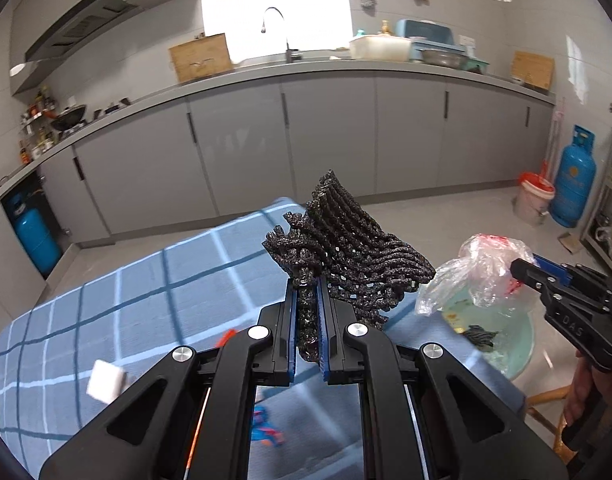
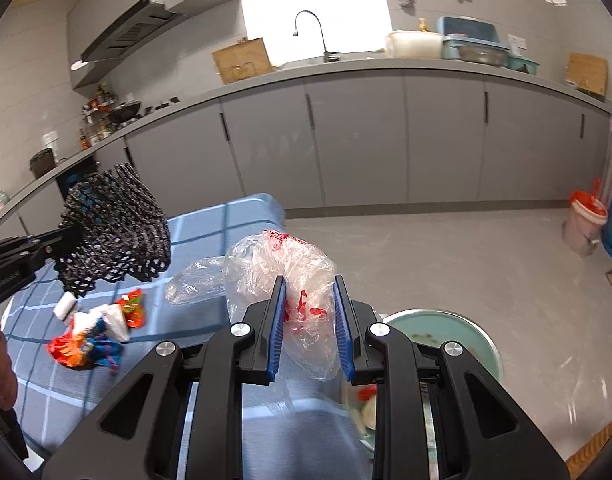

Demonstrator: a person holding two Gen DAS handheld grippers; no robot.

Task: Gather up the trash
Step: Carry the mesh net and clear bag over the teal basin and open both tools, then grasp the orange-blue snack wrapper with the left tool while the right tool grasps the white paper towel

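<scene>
Holding: left gripper (image 1: 309,320) has its blue pads clamped narrow on a black foam net sleeve (image 1: 345,248), which stands up above the jaws.
Right gripper (image 2: 310,320): pinches a crumpled clear plastic bag with red print (image 2: 290,272) between its blue pads, jaws narrow.
Landmark: blue checked tablecloth (image 1: 146,288) covering the table.
Net sleeve: lifted above the cloth's far right part.
Plastic bag: raised over the cloth's right edge, just beside the net.
Pale green round basin (image 2: 465,332): right of the cloth, lower down; scraps lie inside.
Loose trash: red, orange and blue wrappers (image 2: 94,336) and a small white block (image 1: 106,380) rest on the cloth, left of both grippers.
Person: a hand (image 1: 581,396) grips the right tool's handle.
</scene>
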